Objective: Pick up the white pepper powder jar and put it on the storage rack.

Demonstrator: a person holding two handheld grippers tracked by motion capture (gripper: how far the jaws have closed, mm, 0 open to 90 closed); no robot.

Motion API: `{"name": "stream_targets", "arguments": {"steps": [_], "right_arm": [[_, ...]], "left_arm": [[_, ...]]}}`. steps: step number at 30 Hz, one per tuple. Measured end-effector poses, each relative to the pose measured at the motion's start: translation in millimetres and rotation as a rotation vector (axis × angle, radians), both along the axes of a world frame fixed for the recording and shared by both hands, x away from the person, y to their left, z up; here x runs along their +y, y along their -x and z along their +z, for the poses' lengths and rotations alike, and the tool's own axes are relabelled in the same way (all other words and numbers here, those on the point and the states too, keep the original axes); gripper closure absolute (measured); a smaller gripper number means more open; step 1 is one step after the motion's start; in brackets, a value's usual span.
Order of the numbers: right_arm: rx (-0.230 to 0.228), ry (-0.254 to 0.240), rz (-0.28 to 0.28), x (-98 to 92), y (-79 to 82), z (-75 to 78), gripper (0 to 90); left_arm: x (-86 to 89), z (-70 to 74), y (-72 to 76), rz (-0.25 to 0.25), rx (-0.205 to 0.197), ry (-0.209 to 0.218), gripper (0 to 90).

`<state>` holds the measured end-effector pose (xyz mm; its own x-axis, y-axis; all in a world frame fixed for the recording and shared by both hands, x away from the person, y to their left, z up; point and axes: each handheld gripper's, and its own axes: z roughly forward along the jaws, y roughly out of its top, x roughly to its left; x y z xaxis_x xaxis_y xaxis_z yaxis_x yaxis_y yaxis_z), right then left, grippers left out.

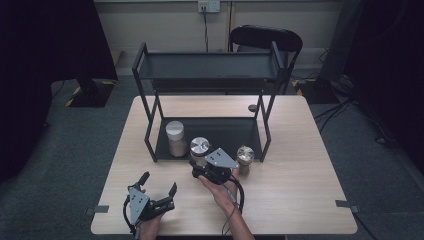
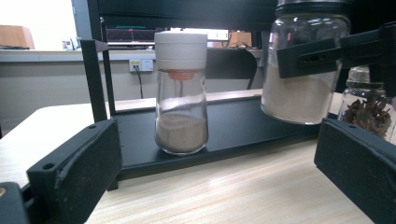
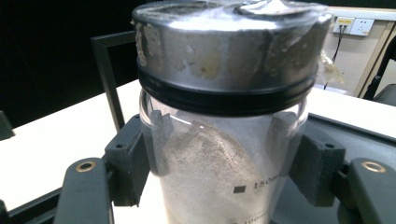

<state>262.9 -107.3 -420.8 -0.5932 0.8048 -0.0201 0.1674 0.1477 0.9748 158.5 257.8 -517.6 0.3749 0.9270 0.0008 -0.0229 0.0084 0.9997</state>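
My right gripper [image 1: 198, 162] is shut on a glass jar [image 1: 200, 148] with a metal lid and pale powder inside. Its pads [image 3: 128, 163] press the jar [image 3: 224, 116] on both sides below the lid. In the left gripper view this jar [image 2: 303, 70] hangs slightly tilted just above the front edge of the rack's lower shelf [image 2: 243, 126]. A white-capped jar [image 1: 176, 137] of brownish powder stands on that shelf to its left. My left gripper [image 1: 159, 194] rests open near the table's front left, with nothing between its jaws, which point toward the white-capped jar [image 2: 181, 93].
A black two-tier rack [image 1: 205, 70] stands mid-table. A small jar of star anise [image 1: 245, 157] stands on the table right of the held jar, close to the rack's front right leg [image 1: 266, 135]. A black chair [image 1: 266, 39] sits behind the table.
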Motion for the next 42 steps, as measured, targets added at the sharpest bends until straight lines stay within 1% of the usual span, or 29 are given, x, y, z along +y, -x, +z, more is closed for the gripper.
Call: {"name": "stream_targets", "arguments": {"steps": [5,12,13,16,21,23,25,27,33,35,42], "right_arm": [[-0.001,0.002,-0.008,2.3,-7.5,2.8,31.2],[-0.008,0.005,-0.034,6.9,-16.7,4.7,31.2],[-0.006,0.002,-0.037,7.3,-17.8,4.7,31.2],[-0.002,0.014,-0.039,9.9,-22.0,5.9,31.2],[0.005,0.020,-0.054,16.1,-29.1,7.5,31.2],[0.010,0.011,-0.058,17.9,-32.8,6.5,31.2],[0.009,0.027,-0.063,20.9,-35.4,6.7,31.2],[0.019,0.025,-0.064,22.0,-38.9,6.4,31.2],[0.024,0.037,-0.085,28.1,-46.2,2.8,31.2],[0.036,0.032,-0.094,28.2,-49.2,1.6,31.2],[0.057,0.041,-0.122,30.5,-57.7,-5.9,31.2]], "left_arm": [[0.1,0.0,0.0,-0.001,0.000,0.000,0.1],[-0.3,0.4,-0.2,0.001,0.004,0.003,0.1],[-0.4,0.4,-0.2,0.002,0.003,0.003,0.1],[0.0,0.3,-0.1,0.000,0.002,0.001,0.1],[1.0,0.1,-0.1,-0.007,0.000,-0.001,0.1],[1.0,0.1,-0.1,-0.007,0.001,-0.001,0.1],[1.2,0.3,-0.4,-0.009,0.002,0.000,0.1],[1.4,0.1,-0.3,-0.009,0.000,-0.001,0.1],[1.5,0.3,-0.3,-0.010,0.001,-0.002,0.1],[1.4,0.2,-0.4,-0.010,0.001,0.000,0.1],[1.6,0.0,-0.4,-0.011,0.000,-0.001,0.1]]}}
